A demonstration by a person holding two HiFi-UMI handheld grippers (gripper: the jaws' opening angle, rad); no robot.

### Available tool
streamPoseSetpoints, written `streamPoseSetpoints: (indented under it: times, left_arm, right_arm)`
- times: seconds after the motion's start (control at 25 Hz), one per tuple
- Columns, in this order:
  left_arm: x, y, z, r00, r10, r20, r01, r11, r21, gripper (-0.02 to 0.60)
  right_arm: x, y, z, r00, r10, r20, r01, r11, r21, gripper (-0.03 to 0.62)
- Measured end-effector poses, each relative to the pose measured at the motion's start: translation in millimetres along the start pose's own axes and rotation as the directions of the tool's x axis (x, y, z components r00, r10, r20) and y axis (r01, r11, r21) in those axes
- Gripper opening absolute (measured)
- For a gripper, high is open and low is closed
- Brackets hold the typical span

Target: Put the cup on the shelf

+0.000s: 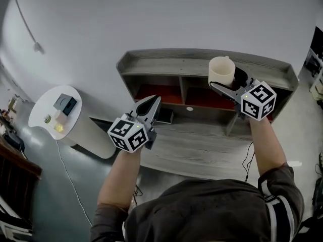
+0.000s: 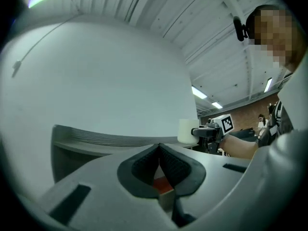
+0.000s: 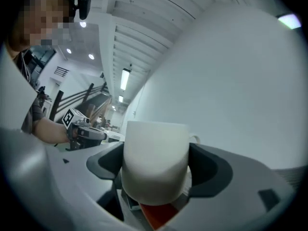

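My right gripper (image 1: 231,83) is pinching the cup (image 1: 221,69): in the right gripper view the two dark pads (image 3: 210,165) press on either side of its cream-white wall, jaws spread wide around it. The cup stands upright with its open mouth up, and the small handle (image 3: 194,139) peeks out at the far right side. My left gripper (image 1: 151,105) has its jaws pressed together, ribbed pads meeting at the tips with nothing between them; it points level at the shelf.

From the head view, the cup sits over the right part of the top board of the grey wooden shelf (image 1: 176,60). The left gripper view shows the cup's base right at that board's edge line, but I cannot tell whether it touches. Under the top board are open compartments with a red back panel (image 1: 151,91), and a wider grey lower board (image 1: 202,147) runs out toward me; a dark flat object (image 1: 164,116) lies on it near my left gripper. Well off to the left stands a round white side table (image 1: 41,110) carrying a dark box (image 1: 66,104) and a few small items. A plain white wall (image 1: 151,14) backs everything.
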State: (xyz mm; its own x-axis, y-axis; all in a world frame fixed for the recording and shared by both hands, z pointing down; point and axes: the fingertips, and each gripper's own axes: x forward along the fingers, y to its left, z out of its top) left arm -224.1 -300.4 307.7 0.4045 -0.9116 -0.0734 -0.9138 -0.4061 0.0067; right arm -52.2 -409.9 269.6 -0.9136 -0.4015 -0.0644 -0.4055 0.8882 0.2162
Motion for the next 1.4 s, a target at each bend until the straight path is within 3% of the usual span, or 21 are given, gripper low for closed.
streamPoseSetpoints:
  times: [0.24, 0.6, 1.0, 1.4]
  left_arm:
    - [97.4, -52.2, 4.5, 0.981, -0.193, 0.003, 0.193, 0.981, -0.021, 0.006]
    - [165.1, -107.0, 7.8, 0.949, -0.316, 0.007, 0.316, 0.948, -0.016, 0.006]
    - [199.9, -134.0, 11.5, 0.931, -0.364, -0.002, 0.364, 0.931, 0.002, 0.006]
    - [207.4, -142.2, 6.5, 0.929, -0.369, -0.013, 0.369, 0.929, 0.002, 0.006]
  right_arm:
    - [-88.6, -98.5, -9.5, 0.963, -0.260, -0.072, 0.259, 0.966, -0.028, 0.408]
    - [-184.8, -195.4, -26.0, 0.864, -0.487, -0.124, 0.485, 0.873, -0.050, 0.408]
    - [-229.3, -253.6, -49.6, 0.785, -0.595, -0.173, 0.597, 0.801, -0.047, 0.408]
    - [-227.5, -266.0, -57.1, 0.728, -0.650, -0.218, 0.644, 0.757, -0.108, 0.408]
